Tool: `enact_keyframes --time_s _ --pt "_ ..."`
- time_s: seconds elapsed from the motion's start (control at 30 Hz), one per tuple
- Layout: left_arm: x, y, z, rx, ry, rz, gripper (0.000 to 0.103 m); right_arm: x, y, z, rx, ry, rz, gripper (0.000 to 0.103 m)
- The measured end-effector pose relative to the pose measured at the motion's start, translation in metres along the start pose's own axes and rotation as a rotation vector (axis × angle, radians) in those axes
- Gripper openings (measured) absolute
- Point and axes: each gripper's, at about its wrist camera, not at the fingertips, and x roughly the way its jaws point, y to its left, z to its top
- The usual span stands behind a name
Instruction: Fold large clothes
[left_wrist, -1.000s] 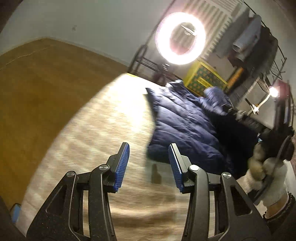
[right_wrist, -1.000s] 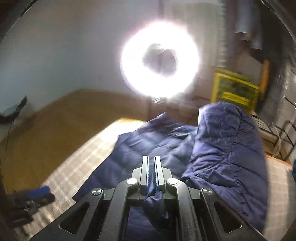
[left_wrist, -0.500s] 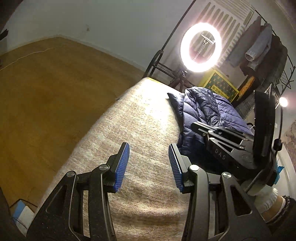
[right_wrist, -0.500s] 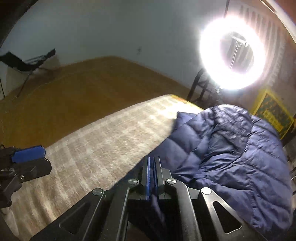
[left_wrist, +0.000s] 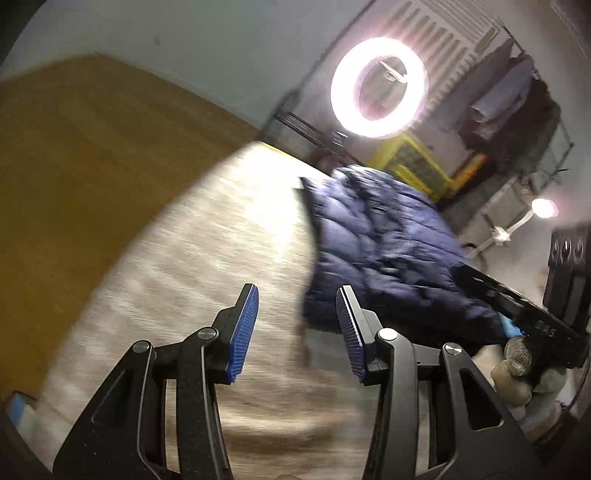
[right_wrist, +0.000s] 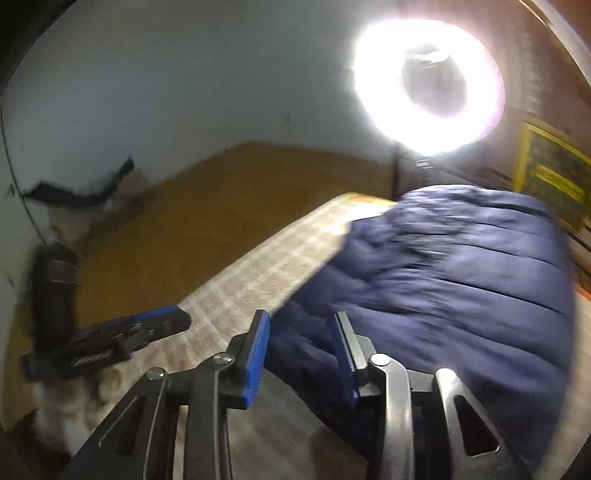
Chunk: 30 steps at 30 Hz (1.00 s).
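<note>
From the left wrist view, the left gripper (left_wrist: 297, 325) holds its blue-padded jaws wide apart with nothing between them, hovering over a beige woven bed cover (left_wrist: 192, 280) that fills the lower middle of the frame. The navy puffer jacket (left_wrist: 376, 243) lies on that cover at about two o'clock from the gripper, bunched in quilted folds, its near hem just beyond the right fingertip. At four o'clock the right gripper (left_wrist: 517, 317) shows as a dark body at the jacket's near right edge; from here I cannot tell how its jaws stand. A gloved hand (left_wrist: 517, 380) grips it below. A glowing ring light (left_wrist: 379, 88) stands at one o'clock, with a yellow-framed panel (left_wrist: 413, 166) beneath it and hanging clothes (left_wrist: 509, 99) on a rack at two o'clock. Wooden floor (left_wrist: 74, 166) spreads out at ten o'clock.

From the right wrist view, the right gripper (right_wrist: 301, 350) has its jaws parted and empty, the jacket's near hem lying just past them. The navy puffer jacket (right_wrist: 450, 280) rises in a blurred mound from twelve to three o'clock. The left gripper (right_wrist: 155, 325) sits at nine o'clock, low over the bed cover (right_wrist: 258, 269) and well apart from the jacket. The ring light (right_wrist: 428, 85) glares at one o'clock, and the floor (right_wrist: 207, 206) lies at eleven.
</note>
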Motion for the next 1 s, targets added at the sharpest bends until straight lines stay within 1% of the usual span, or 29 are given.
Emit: enact_keyframes --time_s 0.07,0.1,0.13,0.2,0.23,0.3,0.37,0.43,0.47,0.5,0.53,0.57,0.6,0.7,0.77,0.83,0.87,0.93,1.0 --pt "0.009 -0.009 0.004 -0.025 0.031 -0.064 0.048 -0.032 -0.021 -0.004 0.033 -0.045 -0.033 0.046" --pt "0.015 -0.013 0.006 -0.038 0.046 -0.088 0.050 -0.048 -0.035 -0.006 0.047 -0.070 -0.074 0.047" --pt "0.024 -0.019 0.008 -0.049 0.077 -0.124 0.051 -0.062 -0.049 -0.008 0.057 -0.099 -0.131 0.047" --pt "0.042 -0.029 0.010 -0.077 0.146 -0.172 0.053 -0.077 -0.073 -0.010 0.075 -0.134 -0.220 0.047" --pt "0.052 -0.034 0.010 -0.097 0.179 -0.185 0.053 -0.079 -0.087 -0.011 0.112 -0.134 -0.268 0.047" --pt "0.067 -0.041 0.010 -0.116 0.224 -0.203 0.054 -0.072 -0.114 -0.014 0.164 -0.119 -0.316 0.048" --pt "0.083 -0.045 0.006 -0.160 0.267 -0.224 0.054 -0.062 -0.129 -0.021 0.196 -0.091 -0.330 0.048" --pt "0.094 -0.046 0.003 -0.215 0.270 -0.244 0.053 -0.051 -0.139 -0.028 0.213 -0.064 -0.334 0.048" --pt "0.097 -0.048 0.002 -0.209 0.261 -0.244 0.041 -0.044 -0.144 -0.030 0.217 -0.059 -0.332 0.048" --pt "0.098 -0.052 0.003 -0.180 0.240 -0.222 0.021 -0.039 -0.146 -0.033 0.221 -0.056 -0.330 0.048" --pt "0.097 -0.058 0.004 -0.142 0.212 -0.211 0.016 -0.036 -0.149 -0.035 0.222 -0.053 -0.332 0.048" --pt "0.095 -0.062 0.005 -0.121 0.192 -0.204 0.012 -0.034 -0.149 -0.035 0.217 -0.051 -0.332 0.048" --pt "0.090 -0.065 0.007 -0.101 0.166 -0.198 0.010 -0.034 -0.146 -0.033 0.207 -0.050 -0.336 0.048" --pt "0.063 -0.067 0.009 -0.048 0.063 -0.187 0.009 -0.033 -0.133 -0.024 0.129 -0.037 -0.342 0.048" --pt "0.053 -0.063 0.007 -0.012 0.022 -0.135 0.008 -0.020 -0.128 -0.015 0.083 0.001 -0.316 0.048" --pt "0.061 -0.050 0.006 -0.009 0.037 -0.065 0.008 -0.004 -0.123 -0.013 0.065 0.020 -0.310 0.049" --pt "0.066 -0.043 0.006 -0.019 0.044 -0.047 0.008 0.009 -0.119 -0.014 0.053 0.043 -0.309 0.051" --pt "0.080 -0.024 0.006 -0.076 0.088 -0.042 0.008 0.031 -0.111 -0.020 0.023 0.082 -0.331 0.051" --pt "0.086 -0.017 0.003 -0.104 0.105 -0.046 0.008 0.045 -0.105 -0.027 -0.003 0.104 -0.357 0.051"
